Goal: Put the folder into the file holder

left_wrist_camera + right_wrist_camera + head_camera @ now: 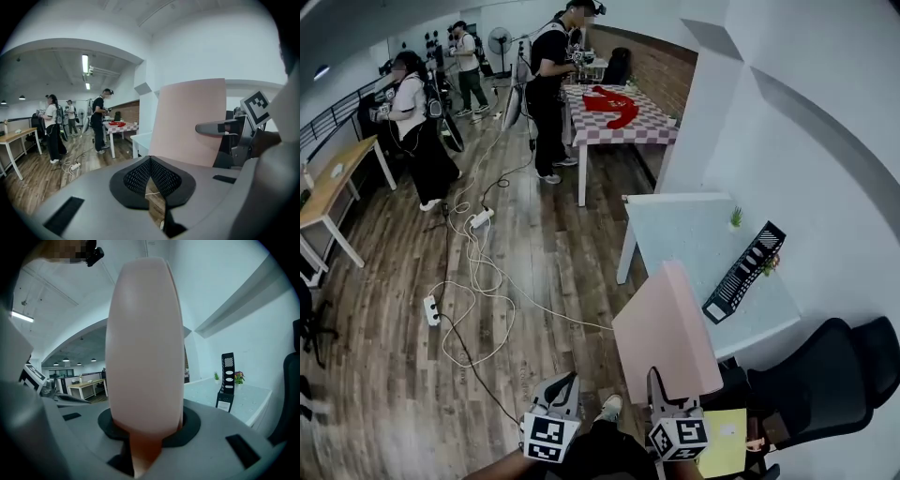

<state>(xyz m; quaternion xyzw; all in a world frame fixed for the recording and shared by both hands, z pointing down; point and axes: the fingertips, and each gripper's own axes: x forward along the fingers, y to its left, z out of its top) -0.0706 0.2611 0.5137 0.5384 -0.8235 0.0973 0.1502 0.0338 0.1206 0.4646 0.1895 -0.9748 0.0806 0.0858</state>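
Observation:
A pink folder (667, 330) stands upright in the air with my right gripper (657, 382) shut on its lower edge. In the right gripper view the folder (145, 343) fills the middle, clamped between the pads of the right gripper (146, 427). The black file holder (744, 272) stands on the white table (675, 234) ahead and to the right, apart from the folder; it also shows in the right gripper view (227, 380). My left gripper (565, 384) hangs beside the right one, its jaws together with nothing in them (150, 161). The left gripper view shows the folder (190, 122) to the right.
A small green plant (735, 217) and a flower pot (770, 264) sit on the white table. A black office chair (825, 375) stands at the right, a yellow sheet (727, 441) below it. Cables and power strips (432, 309) lie on the wooden floor. People (547, 84) stand by a checkered table (619, 117) at the back.

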